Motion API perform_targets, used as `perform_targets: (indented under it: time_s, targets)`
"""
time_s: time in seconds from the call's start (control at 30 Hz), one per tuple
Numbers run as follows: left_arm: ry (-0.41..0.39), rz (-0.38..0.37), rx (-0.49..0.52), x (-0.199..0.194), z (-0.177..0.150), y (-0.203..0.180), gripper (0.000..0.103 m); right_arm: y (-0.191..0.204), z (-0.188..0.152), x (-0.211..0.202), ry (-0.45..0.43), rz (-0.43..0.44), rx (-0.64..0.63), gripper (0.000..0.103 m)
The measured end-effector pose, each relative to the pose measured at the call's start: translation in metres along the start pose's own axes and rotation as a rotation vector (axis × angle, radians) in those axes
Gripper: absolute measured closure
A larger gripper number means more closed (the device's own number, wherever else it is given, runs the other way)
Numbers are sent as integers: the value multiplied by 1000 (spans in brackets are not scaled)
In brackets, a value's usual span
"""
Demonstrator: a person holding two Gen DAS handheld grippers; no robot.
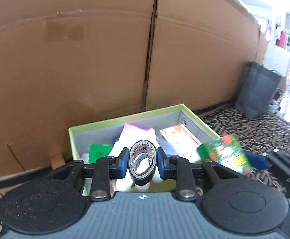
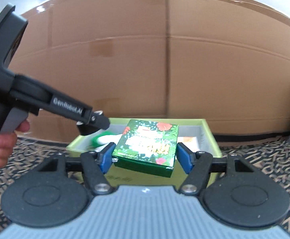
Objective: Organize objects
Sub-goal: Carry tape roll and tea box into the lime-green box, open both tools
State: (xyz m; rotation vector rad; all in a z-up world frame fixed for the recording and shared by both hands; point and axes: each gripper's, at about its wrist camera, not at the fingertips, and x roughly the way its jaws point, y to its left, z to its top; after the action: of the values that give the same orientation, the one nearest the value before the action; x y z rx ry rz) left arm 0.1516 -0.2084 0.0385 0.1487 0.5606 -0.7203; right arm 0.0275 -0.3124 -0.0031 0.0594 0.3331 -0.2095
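Your left claw (image 1: 143, 163) is squeezing a roll of black tape (image 1: 143, 166). The blue pads (image 1: 125, 162) press on both sides of the roll, and they push it into an egg shape. You can see the brown card ring inside the roll. The tape hangs in the air, just in front of the near wall of the green storage box (image 1: 125, 117).

Past your left claw, the box is open and already has things in it. A white and pink cloth (image 1: 137, 133) lies right behind the tape. A small green packet (image 1: 100, 152) lies to the left of the tape. An orange and white carton (image 1: 179, 139) lies to the right of it.

Your right claw (image 2: 145, 155) is gripping a green carton with red flowers and leaves on it (image 2: 147, 143). One blue pad (image 2: 107, 156) touches its left side and the other touches its right side. The carton sits tilted between them, up in the air, over the near edge of the green box (image 2: 210, 137).

From your right claw, your left tool (image 2: 69, 109) reaches in from the left, with its tip over the far left part of the box. Your hand (image 2: 1, 145) holds its grey handle.

A big brown cardboard box (image 1: 85, 49) stands like a wall right behind the green box. To the right of your left claw, farther off, a dark grey bag (image 1: 258, 91) stands on the brown patterned rug (image 1: 254, 123).
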Motion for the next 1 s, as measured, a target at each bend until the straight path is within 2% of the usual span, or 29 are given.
perform_targets:
  time_s: [0.27, 0.47, 0.5, 0.53, 0.57, 0.6, 0.7, 1.0]
  targets:
    - [66, 18, -1, 59, 8, -9, 73, -49, 13, 49, 16, -55, 30, 38]
    - [63, 16, -4, 71, 10, -3, 72, -54, 10, 84, 40, -52, -5, 36]
    - [63, 6, -1, 72, 9, -3, 61, -55, 9, 87, 44, -38, -9, 29]
    - [71, -5, -3, 72, 8, -1, 33, -55, 7, 90, 52, -32, -13, 16]
    - [74, -8, -13, 70, 5, 1, 21, -55, 4, 89, 47, -40, -13, 11]
    - [54, 6, -27, 66, 2, 2, 13, -54, 1, 85, 31, -48, -16, 5]
    - [-4, 33, -45, 53, -8, 5, 12, -50, -10, 70, -11, -71, -22, 0]
    - [22, 76, -86, 42, -17, 10, 12, -44, -19, 40, -12, -76, 16, 0]
